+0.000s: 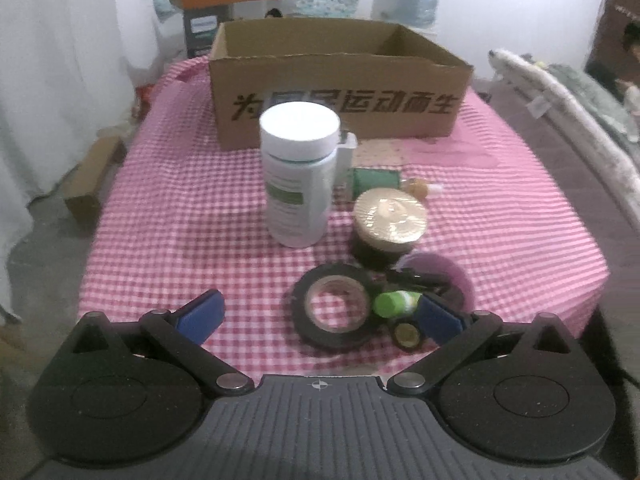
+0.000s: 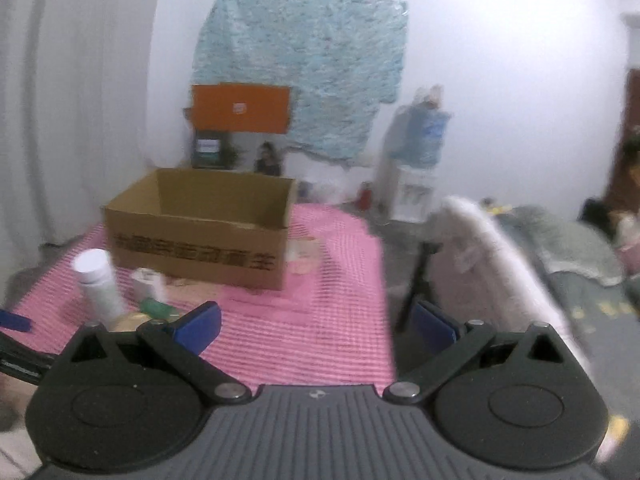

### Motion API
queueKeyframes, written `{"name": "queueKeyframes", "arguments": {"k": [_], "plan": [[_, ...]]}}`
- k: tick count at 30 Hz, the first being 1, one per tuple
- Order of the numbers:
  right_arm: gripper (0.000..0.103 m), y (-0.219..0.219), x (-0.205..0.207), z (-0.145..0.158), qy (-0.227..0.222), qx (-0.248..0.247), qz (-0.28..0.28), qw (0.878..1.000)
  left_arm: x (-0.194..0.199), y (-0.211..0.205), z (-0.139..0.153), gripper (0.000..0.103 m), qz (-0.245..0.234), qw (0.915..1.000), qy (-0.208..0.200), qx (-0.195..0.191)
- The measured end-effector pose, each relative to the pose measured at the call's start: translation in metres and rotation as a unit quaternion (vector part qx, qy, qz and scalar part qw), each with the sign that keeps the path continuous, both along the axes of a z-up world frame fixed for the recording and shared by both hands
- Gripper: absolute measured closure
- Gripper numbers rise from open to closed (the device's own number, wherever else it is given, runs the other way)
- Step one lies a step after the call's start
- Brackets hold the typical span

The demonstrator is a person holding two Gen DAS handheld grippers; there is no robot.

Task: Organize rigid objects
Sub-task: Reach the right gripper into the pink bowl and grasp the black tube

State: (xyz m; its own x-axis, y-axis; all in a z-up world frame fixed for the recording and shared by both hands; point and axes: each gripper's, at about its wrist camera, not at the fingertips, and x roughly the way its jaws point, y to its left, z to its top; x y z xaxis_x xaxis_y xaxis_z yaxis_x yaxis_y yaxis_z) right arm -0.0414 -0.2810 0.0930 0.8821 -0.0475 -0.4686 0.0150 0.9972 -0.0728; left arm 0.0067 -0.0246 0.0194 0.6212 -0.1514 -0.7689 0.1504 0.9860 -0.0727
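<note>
Our left gripper (image 1: 320,314), black linkage arms ending in blue pads, hangs low at the near edge of the table with its jaws spread wide and nothing between them. Our right gripper (image 2: 318,322) is just as wide and just as empty, held higher and off toward the table's right edge, pointing past the clutter.

So we judge we're at the start of a pick: nothing is carried, and the open brown cardboard box with black printed characters (image 1: 340,80) sits at the far side of the pink-and-white checked tablecloth (image 1: 180,208), its floor hidden from us by its front wall.

In front of it stands the tall white plastic bottle with a white screw cap and green label (image 1: 298,176), upright and clear of the box. Just right of it sits the squat dark jar with a shiny gold lid (image 1: 388,224). Nearest us lies the flat black roll of tape (image 1: 334,306), framed by the left jaws, with the small bright-green capped tube (image 1: 394,304) touching its right side.

Our call: the tape roll is the natural first grab. We need to dip the left gripper, straddle one side of the ring so one pad drops into its hole, close, then lift it over the box wall. The green tube crowding the right pad is the thing to mind.
</note>
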Motion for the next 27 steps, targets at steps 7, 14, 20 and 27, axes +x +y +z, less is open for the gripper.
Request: {"name": "queueKeyframes", "arguments": {"k": [7,14,20,27], "plan": [[0.037,0.023,0.047,-0.070,0.137,0.135,0.094,0.977,-0.007,-0.007,0.001,0.007,-0.060,0.9976,0.008,-0.035],[0.059,0.052,0.078,-0.106,0.199,0.159,0.128,0.958,-0.002,-0.022,-0.013,0.032,-0.105,0.9930,0.040,-0.036],[0.087,0.062,0.097,-0.120,0.234,0.137,0.153,0.950,0.003,-0.033,-0.022,0.055,-0.128,0.9899,0.056,-0.023],[0.097,0.062,0.109,-0.120,0.240,0.127,0.166,0.948,0.013,-0.046,-0.026,0.061,-0.155,0.9861,0.058,-0.020]]}}
